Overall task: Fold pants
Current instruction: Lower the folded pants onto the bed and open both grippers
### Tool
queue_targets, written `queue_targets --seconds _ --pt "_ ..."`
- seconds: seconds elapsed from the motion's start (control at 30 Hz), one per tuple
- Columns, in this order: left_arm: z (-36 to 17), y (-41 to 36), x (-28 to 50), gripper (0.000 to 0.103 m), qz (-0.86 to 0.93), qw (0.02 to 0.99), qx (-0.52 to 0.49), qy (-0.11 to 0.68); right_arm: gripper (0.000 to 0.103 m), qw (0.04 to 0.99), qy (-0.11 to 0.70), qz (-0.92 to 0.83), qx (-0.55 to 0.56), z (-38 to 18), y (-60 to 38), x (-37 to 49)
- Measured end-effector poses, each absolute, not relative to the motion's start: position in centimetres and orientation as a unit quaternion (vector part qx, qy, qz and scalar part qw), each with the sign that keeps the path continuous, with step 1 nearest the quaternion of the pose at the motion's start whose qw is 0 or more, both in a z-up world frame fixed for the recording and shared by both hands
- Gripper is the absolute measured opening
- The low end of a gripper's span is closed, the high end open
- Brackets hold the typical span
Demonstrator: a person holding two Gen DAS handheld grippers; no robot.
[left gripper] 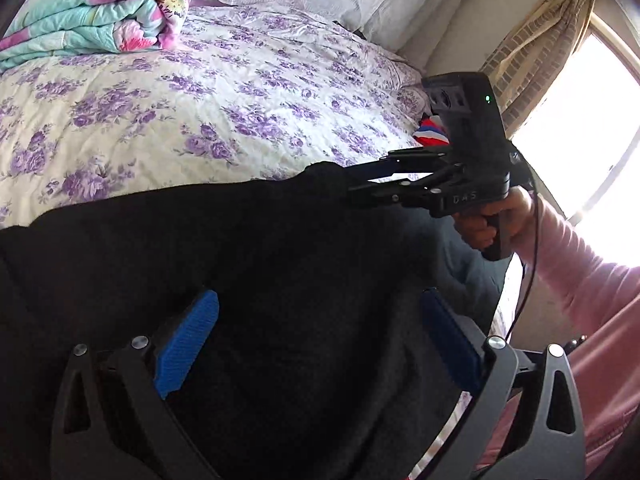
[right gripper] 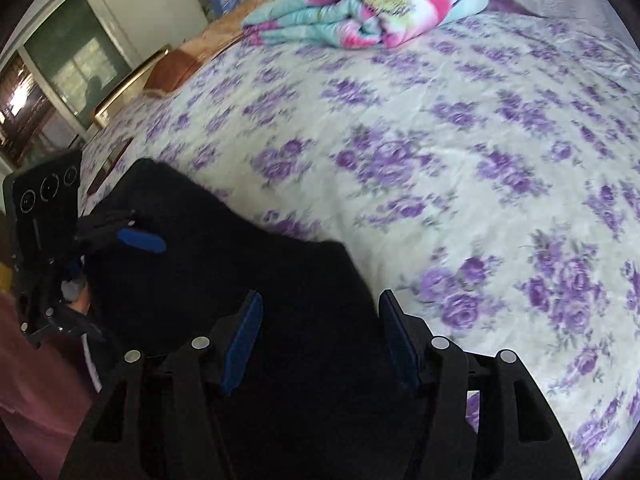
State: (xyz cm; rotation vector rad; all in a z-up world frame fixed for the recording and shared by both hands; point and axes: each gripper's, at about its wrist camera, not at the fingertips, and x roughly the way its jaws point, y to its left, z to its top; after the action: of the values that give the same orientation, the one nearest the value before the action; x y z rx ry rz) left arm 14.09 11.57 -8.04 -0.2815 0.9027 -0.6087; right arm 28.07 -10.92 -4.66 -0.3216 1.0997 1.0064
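Observation:
The black pants [left gripper: 248, 248] lie on the near edge of the bed, also in the right wrist view [right gripper: 224, 256]. My left gripper [left gripper: 320, 312] is open, its blue pads [left gripper: 188, 340] spread wide over the dark cloth. My right gripper [right gripper: 320, 324] has its jaws apart, with the black cloth between and under its blue pads [right gripper: 242, 344]. In the left wrist view the right gripper [left gripper: 352, 178] reaches onto the pants' far right corner, fingers close together there. In the right wrist view the left gripper [right gripper: 136, 240] sits at the pants' left end.
The bed has a white cover with purple flowers [left gripper: 200, 112]. A folded floral quilt [left gripper: 100, 12] lies at the far side, also in the right wrist view [right gripper: 360, 4]. A bright window with curtain [left gripper: 580, 100] is right. A red-blue cloth [left gripper: 434, 132] lies by the bed edge.

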Motion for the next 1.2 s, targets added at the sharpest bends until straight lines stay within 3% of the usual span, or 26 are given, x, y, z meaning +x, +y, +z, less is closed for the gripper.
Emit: queue_targets --seconds 0.33,0.57,0.6,0.73,0.77,0.93,1.0,1.03,1.2 --pt "-8.0 11.7 14.2 0.098 -0.293 0.844 -0.138 0.428 0.062 0.672 0.517 0.499 -0.178 -3.8 -10.0 27.6" --pt "-8.0 11.7 14.0 0.098 -0.293 0.844 -0.139 0.427 0.062 0.588 0.557 0.576 -0.115 -5.2 -8.6 30.0" --pt "-8.0 11.7 14.0 0.098 -0.293 0.844 -0.139 0.427 0.058 0.587 0.553 0.582 -0.1 -5.3 -8.4 30.5" --pt "-8.0 11.8 14.1 0.098 -0.294 0.843 -0.141 0.427 0.009 0.607 0.564 0.557 -0.061 -7.3 -8.0 32.9" --pt "-8.0 11.8 14.1 0.098 -0.294 0.843 -0.143 0.428 0.007 0.614 0.566 0.549 -0.037 -7.9 -8.6 33.6" --pt "-8.0 11.5 14.1 0.098 -0.29 0.845 -0.136 0.428 0.011 0.667 0.529 0.525 0.007 -7.2 -9.9 33.2" --pt "-7.9 11.5 14.0 0.098 -0.289 0.846 -0.135 0.428 0.036 0.698 0.518 0.494 -0.014 -6.2 -10.3 32.0" --pt "-7.9 11.6 14.0 0.098 -0.286 0.847 -0.136 0.428 0.042 0.728 0.503 0.465 -0.03 -5.3 -10.8 31.5" --pt "-7.8 11.7 13.9 0.098 -0.282 0.849 -0.136 0.426 0.042 0.8 0.417 0.432 -0.011 -0.1 -14.1 24.6"
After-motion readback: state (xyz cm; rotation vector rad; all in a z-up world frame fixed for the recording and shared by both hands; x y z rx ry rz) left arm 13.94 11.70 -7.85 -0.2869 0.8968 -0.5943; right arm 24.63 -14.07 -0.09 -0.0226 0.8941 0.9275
